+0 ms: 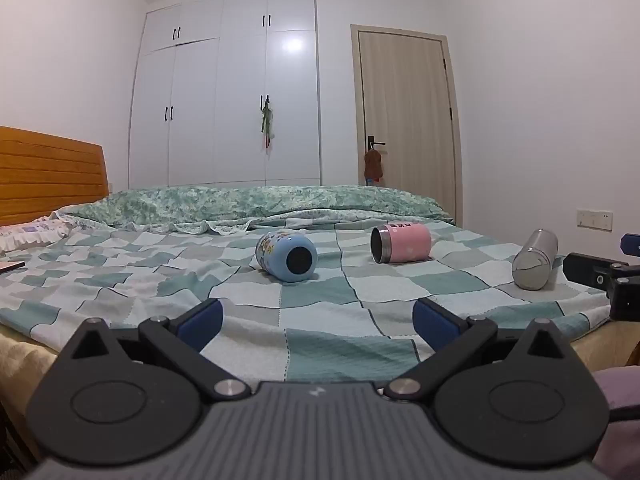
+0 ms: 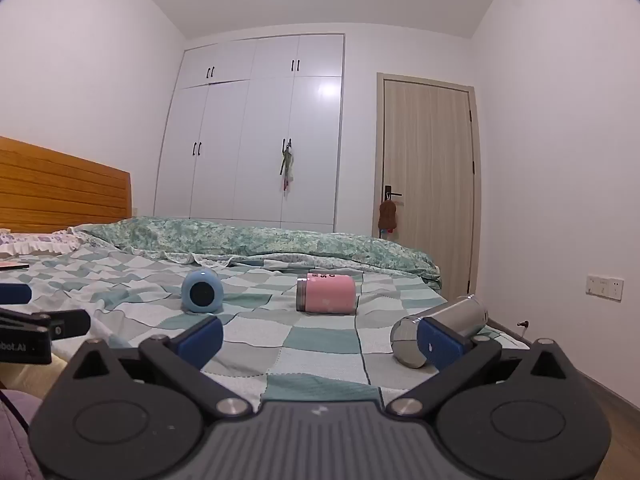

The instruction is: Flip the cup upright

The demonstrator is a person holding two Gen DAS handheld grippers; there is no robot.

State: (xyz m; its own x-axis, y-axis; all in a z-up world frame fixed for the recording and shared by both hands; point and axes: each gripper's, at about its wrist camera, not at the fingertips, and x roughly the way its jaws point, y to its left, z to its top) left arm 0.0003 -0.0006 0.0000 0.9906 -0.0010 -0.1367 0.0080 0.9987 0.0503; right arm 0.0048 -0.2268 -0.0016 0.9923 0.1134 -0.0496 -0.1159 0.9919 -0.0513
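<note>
Three cups lie on their sides on the checked bedspread (image 1: 320,296). A blue cup (image 1: 286,256) lies at the centre with its base toward me; it also shows in the right wrist view (image 2: 202,291). A pink cup (image 1: 401,243) lies to its right, also in the right wrist view (image 2: 326,293). A steel cup (image 1: 535,259) lies at the far right, also in the right wrist view (image 2: 440,330). My left gripper (image 1: 318,322) is open and empty, short of the cups. My right gripper (image 2: 320,340) is open and empty, its right finger (image 2: 440,344) overlapping the steel cup in the view.
A rolled green quilt (image 1: 256,200) lies across the far side of the bed. A wooden headboard (image 1: 48,176) is at the left. A white wardrobe (image 1: 228,92) and a door (image 1: 404,108) stand behind. The bed's near edge runs under both grippers.
</note>
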